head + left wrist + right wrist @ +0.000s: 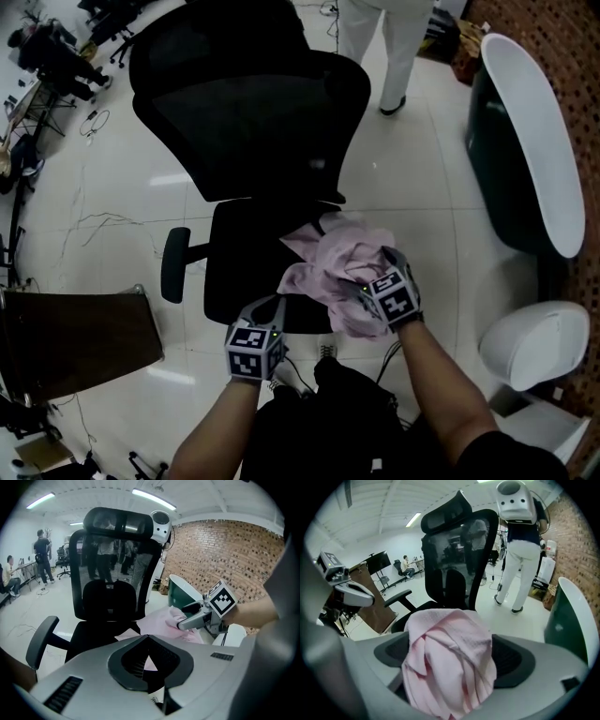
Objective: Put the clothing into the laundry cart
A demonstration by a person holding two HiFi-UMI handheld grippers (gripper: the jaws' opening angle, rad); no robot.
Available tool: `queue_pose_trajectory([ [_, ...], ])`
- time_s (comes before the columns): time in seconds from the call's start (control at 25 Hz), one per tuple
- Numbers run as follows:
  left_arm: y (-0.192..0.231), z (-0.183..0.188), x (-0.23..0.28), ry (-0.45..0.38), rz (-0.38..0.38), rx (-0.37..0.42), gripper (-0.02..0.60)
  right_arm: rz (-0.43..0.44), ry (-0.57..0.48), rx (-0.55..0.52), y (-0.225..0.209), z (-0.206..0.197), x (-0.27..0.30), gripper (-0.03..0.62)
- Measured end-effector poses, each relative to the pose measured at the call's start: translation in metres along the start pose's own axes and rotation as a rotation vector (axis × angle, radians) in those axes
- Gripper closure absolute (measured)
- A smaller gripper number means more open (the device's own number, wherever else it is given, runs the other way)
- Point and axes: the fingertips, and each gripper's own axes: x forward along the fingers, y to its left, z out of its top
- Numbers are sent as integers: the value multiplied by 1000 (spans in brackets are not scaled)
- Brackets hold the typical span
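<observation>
The right tool was wide open. The pink clothing sat right between its two jaws, bunched up in a fat heap. The dark pads showed on both sides of the heap, so the jaws were not squeezing it. I think the tool only had to shut to catch the cloth.

The left tool was just beside the right tool, on its left. Its tips were together and nothing seemed to be caught in them. The near edge of the clothing lay just in front of those tips. It was close, but I could not tell if it touched. So the right tool was the nearer one, with the cloth inside its jaws.

The clothing lay on the seat of the black chair, under and in front of both tools. It was a crumpled lump, a bit longer from the left tool's side across to the right tool. The right tool had its jaws round the thick part.

Further off, to the right of the right tool, stood a green tub with a white rim. I think that was the laundry cart, but I was not sure. It was well apart from the chair, so the cloth would need to be lifted and carried off to the right.
</observation>
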Motion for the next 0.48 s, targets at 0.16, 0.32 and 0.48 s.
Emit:
queue_pose_trajectory([
  [0.16,1,-5,8,10,-1,-6,581,6,23,-5,-2,1,16,19],
  [0.32,-3,-8,13,15,-14,-6,581,5,51,-13,-3,-7,32,13],
  [0.48,-6,-14,15,25,-25,-15,581,-9,62,-23,-3,-12,42,13],
])
